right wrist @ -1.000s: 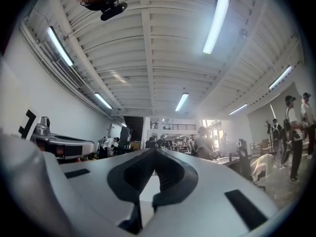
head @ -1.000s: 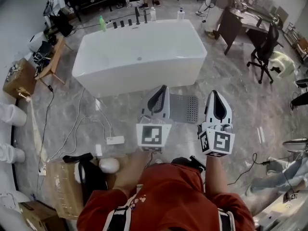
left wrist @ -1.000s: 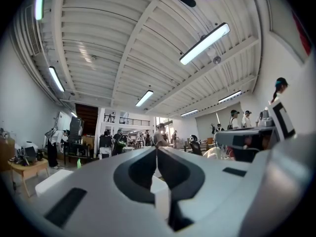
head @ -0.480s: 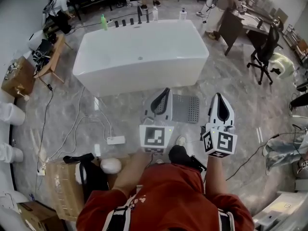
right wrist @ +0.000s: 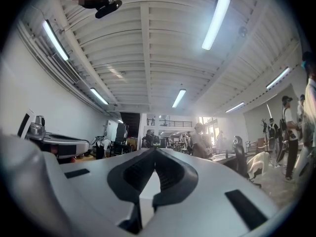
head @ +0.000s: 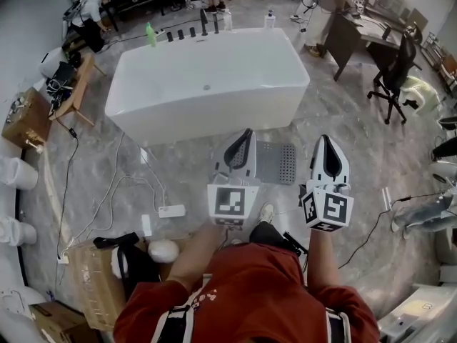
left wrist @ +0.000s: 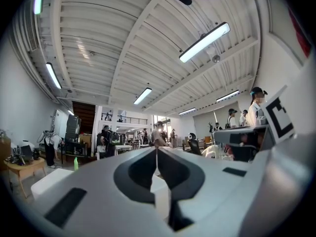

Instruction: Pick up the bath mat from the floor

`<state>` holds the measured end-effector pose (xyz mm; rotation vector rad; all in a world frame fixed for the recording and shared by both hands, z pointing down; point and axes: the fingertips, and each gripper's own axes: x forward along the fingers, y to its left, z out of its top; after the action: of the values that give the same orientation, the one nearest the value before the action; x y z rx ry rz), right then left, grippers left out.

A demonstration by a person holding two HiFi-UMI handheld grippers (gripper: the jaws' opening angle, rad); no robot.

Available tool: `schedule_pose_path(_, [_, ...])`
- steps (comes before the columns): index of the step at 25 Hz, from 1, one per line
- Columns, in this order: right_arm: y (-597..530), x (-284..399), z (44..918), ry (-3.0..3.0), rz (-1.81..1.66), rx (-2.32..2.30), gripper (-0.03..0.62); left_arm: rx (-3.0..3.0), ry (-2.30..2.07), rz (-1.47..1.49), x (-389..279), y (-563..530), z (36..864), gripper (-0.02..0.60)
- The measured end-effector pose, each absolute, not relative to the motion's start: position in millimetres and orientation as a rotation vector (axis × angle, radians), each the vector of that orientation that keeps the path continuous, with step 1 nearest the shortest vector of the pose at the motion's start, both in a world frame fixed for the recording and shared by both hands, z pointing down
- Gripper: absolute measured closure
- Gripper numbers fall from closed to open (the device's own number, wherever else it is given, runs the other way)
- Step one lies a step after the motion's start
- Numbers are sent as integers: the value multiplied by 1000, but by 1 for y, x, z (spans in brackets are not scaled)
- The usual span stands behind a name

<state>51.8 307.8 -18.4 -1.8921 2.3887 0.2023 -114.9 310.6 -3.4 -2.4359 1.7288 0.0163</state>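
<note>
The grey bath mat [head: 277, 161], perforated at its right side, lies flat on the marble floor in front of the white bathtub [head: 207, 77]. In the head view my left gripper [head: 245, 133] hangs above the mat's left part and hides it; its jaws are shut with nothing in them. My right gripper [head: 325, 139] is held to the right of the mat, also shut and empty. Both gripper views look level across the room at the ceiling; the left gripper [left wrist: 156, 149] and right gripper [right wrist: 155, 150] show closed tips and no mat.
White cables and a power strip [head: 171, 209] lie on the floor left of the mat. A cardboard box [head: 96, 270] stands at lower left. An office chair [head: 391, 77], a desk [head: 353, 31] and people are at the far right and back.
The view has shifted slightly forward; a foot now shows on the floor below the left gripper. Both grippers stay shut and hold about the same place over the mat.
</note>
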Motion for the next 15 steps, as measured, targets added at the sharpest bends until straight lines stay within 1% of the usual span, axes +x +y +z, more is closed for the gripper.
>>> schedule_pose_path(15, [231,82,-1,2370,134,-1944,582,-2482,1719,-55,-85,230,12,565])
